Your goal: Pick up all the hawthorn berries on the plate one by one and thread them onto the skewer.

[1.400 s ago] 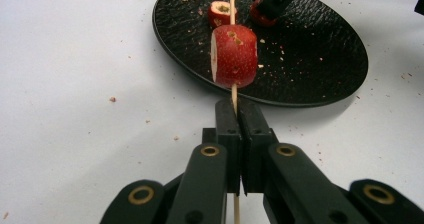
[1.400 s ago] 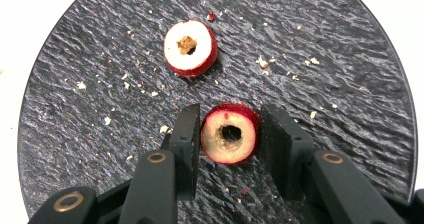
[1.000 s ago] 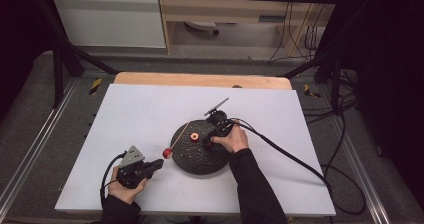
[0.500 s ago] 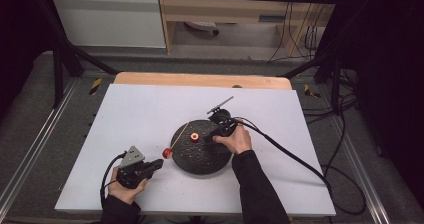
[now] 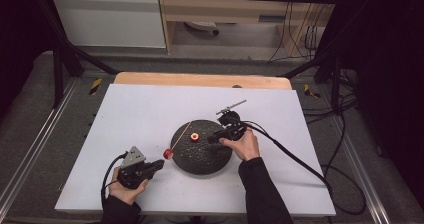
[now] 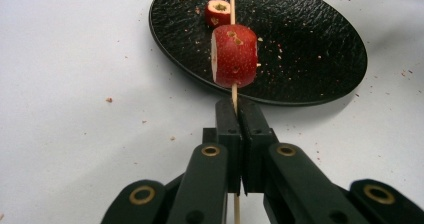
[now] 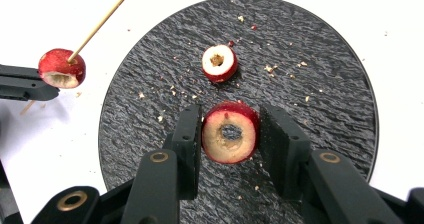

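- The left tool [image 5: 159, 164] is clenched on the butt of a bamboo skewer [image 6: 232, 1], with one cored hawthorn piece [image 6: 234, 55] already threaded just beyond its tips
- The skewer's long axis runs from the left tool up and to the right in the high view, its free point over the black plate [image 5: 220, 161]
- The right tool [image 7: 230, 134] grasps a second cored hawthorn [image 7: 230, 132], held above the plate with its bored hole facing the camera
- From that fruit the skewer tip lies up and to the left in the right gripper view; I judge the hole must line up with the stick's axis before threading
- A third cored piece [image 7: 219, 62] lies loose on the plate; the right hand is nearer to it
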A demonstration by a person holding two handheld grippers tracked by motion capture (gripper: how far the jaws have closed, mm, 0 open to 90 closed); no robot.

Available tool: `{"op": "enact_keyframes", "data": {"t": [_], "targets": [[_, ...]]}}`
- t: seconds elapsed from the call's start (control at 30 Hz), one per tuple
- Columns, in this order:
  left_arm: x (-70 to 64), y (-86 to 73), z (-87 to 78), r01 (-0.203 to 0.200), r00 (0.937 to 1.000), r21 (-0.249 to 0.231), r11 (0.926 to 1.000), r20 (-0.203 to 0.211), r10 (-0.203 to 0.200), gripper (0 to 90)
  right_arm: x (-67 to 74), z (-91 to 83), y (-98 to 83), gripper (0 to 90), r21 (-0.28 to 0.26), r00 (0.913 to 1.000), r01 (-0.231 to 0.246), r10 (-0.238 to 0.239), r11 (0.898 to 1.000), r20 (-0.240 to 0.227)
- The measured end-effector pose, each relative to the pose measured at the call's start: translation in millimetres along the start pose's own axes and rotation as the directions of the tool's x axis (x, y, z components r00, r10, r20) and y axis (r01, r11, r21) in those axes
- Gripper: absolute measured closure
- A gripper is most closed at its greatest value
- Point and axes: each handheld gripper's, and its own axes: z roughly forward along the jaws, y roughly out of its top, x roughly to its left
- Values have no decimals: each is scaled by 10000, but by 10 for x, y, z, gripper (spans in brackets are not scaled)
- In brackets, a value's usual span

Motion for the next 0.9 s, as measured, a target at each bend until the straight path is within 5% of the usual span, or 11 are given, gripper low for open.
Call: {"op": "enact_keyframes", "data": {"t": [0.2, 0.43, 0.7, 0.9], "targets": [[-10, 0, 4, -39, 10000, 22, 10000, 17, 39, 884, 17, -50, -121, 631, -870, 9995, -111, 85, 9961, -309], [-17, 2, 1, -61, 10000, 0, 10000, 28, 61, 884, 27, -84, -275, 631, -2001, 9964, -611, 481, 9779, -694], [-34, 6, 2, -86, 9999, -15, 10000, 76, 86, 884, 48, -99, -422, 632, -3397, 9872, -1283, 873, 9317, -1336], [-49, 10, 1, -130, 9999, -23, 9999, 104, 130, 884, 84, -84, -509, 632, -4346, 9767, -1876, 1203, 8809, -1778]]}}
